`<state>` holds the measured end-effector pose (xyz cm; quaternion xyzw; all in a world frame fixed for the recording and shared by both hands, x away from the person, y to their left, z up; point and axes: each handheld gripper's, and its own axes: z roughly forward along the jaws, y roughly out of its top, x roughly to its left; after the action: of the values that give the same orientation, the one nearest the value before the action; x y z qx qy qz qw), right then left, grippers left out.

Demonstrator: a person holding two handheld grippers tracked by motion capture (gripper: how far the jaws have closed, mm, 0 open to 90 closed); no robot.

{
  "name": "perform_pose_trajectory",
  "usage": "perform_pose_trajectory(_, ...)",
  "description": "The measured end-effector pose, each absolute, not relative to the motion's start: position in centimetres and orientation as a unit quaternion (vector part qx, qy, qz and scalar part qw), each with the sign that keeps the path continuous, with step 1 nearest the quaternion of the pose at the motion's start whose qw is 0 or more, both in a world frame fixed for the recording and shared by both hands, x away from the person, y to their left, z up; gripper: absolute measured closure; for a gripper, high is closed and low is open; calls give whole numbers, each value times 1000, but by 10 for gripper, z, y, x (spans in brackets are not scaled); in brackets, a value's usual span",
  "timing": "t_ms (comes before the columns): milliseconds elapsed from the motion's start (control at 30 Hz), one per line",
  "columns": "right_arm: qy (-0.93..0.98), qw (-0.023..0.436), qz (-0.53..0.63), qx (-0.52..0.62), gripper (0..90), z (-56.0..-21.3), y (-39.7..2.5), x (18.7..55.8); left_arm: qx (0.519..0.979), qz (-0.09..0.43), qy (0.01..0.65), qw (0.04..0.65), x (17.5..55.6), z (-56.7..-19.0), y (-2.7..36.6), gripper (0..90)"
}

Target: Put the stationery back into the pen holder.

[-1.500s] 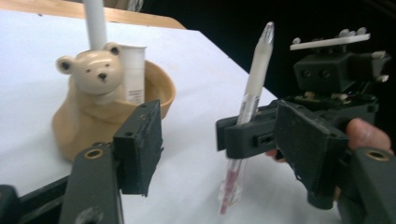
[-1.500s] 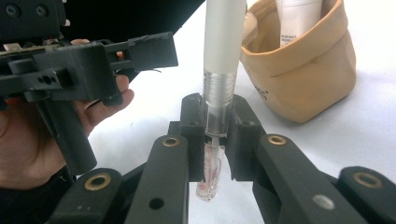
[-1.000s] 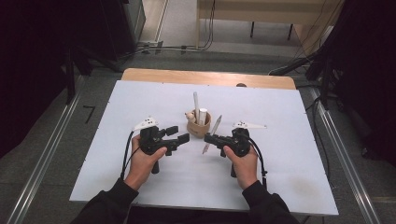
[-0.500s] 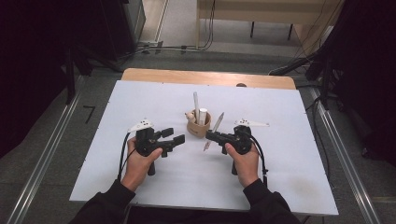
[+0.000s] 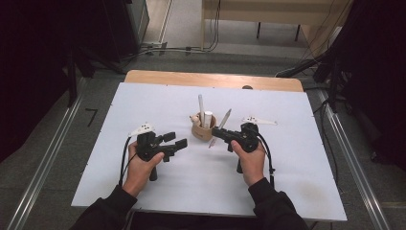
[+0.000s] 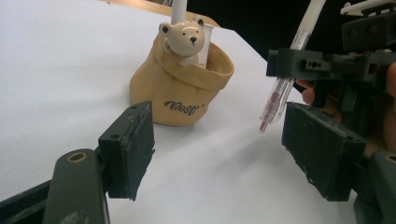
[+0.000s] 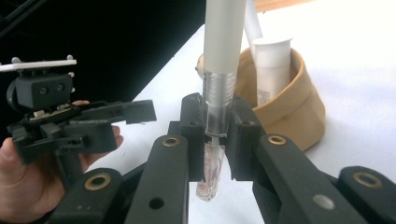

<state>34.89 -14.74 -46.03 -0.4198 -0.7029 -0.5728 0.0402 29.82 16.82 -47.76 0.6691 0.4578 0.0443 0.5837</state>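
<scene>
The right gripper (image 5: pixel 215 132) pinches a pen (image 5: pixel 221 125) beside the bear-faced pen holder (image 5: pixel 203 130); the left gripper (image 5: pixel 176 141) waits spread. Best to tilt the pen upright and lower it into a free gap.

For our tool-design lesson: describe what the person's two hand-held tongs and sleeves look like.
Both tongs, left and right, are black, with flat rectangular jaw pads and brass-ringed pivots. Each carries a white plate on top and trails a black cable. The sleeves are dark.
</scene>
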Motion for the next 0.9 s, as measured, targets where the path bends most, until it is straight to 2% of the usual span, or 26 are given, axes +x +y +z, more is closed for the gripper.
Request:
perform_pose_trajectory(500, -690, 31, -586, -423, 769, -449, -142, 365, 666, 46, 463, 583, 298, -480, 171, 264)
perform_pose_trajectory(900, -684, 31, -583, -437, 770, -452, -144, 375, 666, 47, 465, 582, 300, -481, 172, 264)
